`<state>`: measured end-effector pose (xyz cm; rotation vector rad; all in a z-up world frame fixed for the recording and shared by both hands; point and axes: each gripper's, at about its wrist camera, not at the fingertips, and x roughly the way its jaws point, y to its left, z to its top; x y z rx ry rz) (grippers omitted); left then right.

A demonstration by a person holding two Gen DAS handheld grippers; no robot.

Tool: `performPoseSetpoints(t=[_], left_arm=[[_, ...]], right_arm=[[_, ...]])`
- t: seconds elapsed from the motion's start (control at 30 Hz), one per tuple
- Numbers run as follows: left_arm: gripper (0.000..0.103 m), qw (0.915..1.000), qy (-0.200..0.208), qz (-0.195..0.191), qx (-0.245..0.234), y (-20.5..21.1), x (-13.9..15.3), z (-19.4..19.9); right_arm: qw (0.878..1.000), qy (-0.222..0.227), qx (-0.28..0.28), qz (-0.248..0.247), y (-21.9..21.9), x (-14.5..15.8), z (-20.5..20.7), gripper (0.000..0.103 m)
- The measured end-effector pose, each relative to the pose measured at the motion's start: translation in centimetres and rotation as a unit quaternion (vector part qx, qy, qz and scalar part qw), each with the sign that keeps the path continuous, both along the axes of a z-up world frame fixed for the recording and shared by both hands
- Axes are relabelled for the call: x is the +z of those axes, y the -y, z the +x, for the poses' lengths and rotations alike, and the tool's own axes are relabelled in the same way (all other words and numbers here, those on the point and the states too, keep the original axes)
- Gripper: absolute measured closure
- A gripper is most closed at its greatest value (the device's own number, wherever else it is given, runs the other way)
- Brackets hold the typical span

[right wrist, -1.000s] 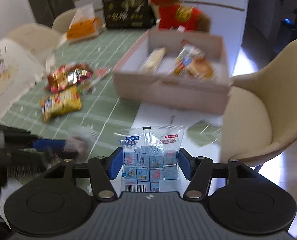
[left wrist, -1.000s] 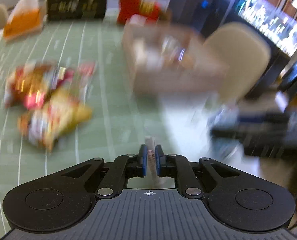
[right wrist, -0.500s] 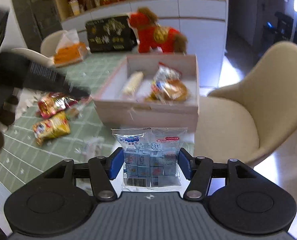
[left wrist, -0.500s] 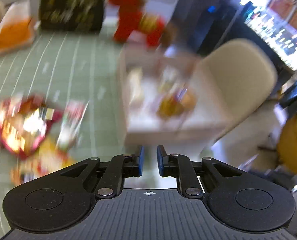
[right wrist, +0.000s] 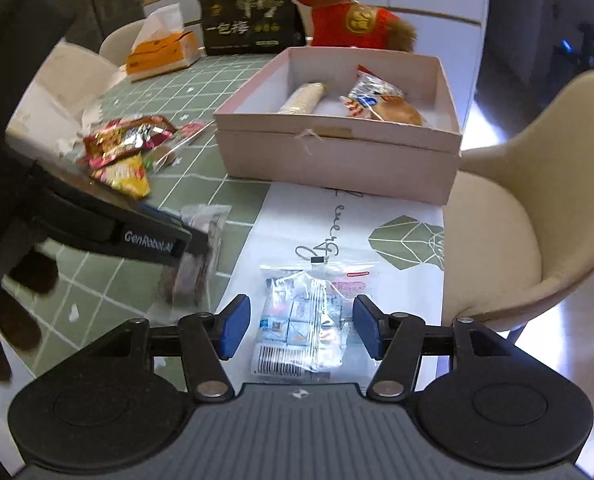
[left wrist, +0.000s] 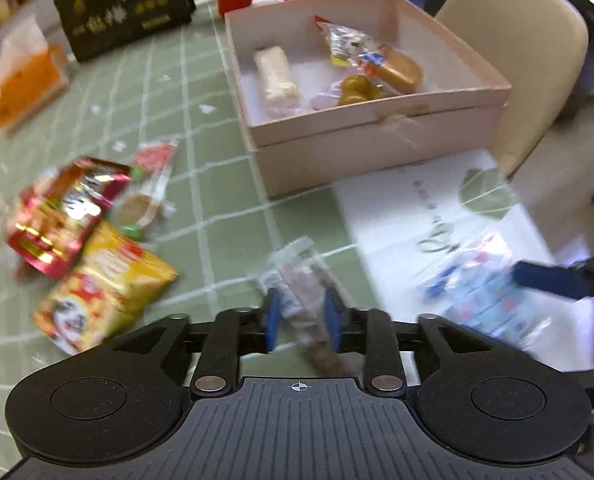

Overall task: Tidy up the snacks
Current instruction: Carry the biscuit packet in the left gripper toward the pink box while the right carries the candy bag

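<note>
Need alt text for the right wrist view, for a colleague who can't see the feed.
The right gripper is open around a clear bag of blue-wrapped candies lying on a white mat. Left of it, the left gripper reaches a brown snack packet; a pink box stands behind.

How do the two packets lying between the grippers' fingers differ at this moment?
The brown-filled packet is narrow and lies on the green tablecloth; the blue-cube packet is wider and lies on the white mat.

The left gripper has its fingers close around the brown-filled packet, though blur hides contact; the right gripper stands wide open, clear of the blue-cube packet.

Both are clear plastic, outside the box.
</note>
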<state>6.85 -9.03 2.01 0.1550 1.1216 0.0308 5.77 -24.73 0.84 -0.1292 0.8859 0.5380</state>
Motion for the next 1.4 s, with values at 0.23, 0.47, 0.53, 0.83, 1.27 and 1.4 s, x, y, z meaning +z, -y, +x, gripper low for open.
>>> performPoseSetpoints(t=[0.23,0.47,0.53,0.83,1.27,1.4], left_arm=[[0.070,0.9864,-0.023,-0.133,0.093,-3.5,1.2,0.1],[0.061,0.9942,-0.032,-0.086,0.056,-0.3,0.2,1.0],[0.049,0.9960,-0.035,-0.075,0.034,0.5,0.0,1.0],[0.037,0.9997,-0.020,-0.005,0.013,0.1,-1.0,-0.2],[0.058,0.9988,0.012,-0.046,-0.014,-1.3,-1.2,1.3],[0.058,0.9979,0.007,-0.058,-0.027,-1.9,-1.2,-0.8]], right_arm=[[1.000,0.009,-0.010,0.004,0.3,0.3,-0.5,0.041],[0.998,0.032,-0.049,0.006,2.9,1.9,-0.2,0.039],[0.998,0.029,-0.061,0.005,3.5,1.8,0.0,0.039],[0.998,0.011,-0.059,0.008,3.4,1.2,-0.5,0.038],[1.000,0.004,-0.020,-0.007,0.9,0.2,0.8,0.025],[0.999,-0.045,-0.017,-0.002,-0.2,-1.1,2.6,0.025]])
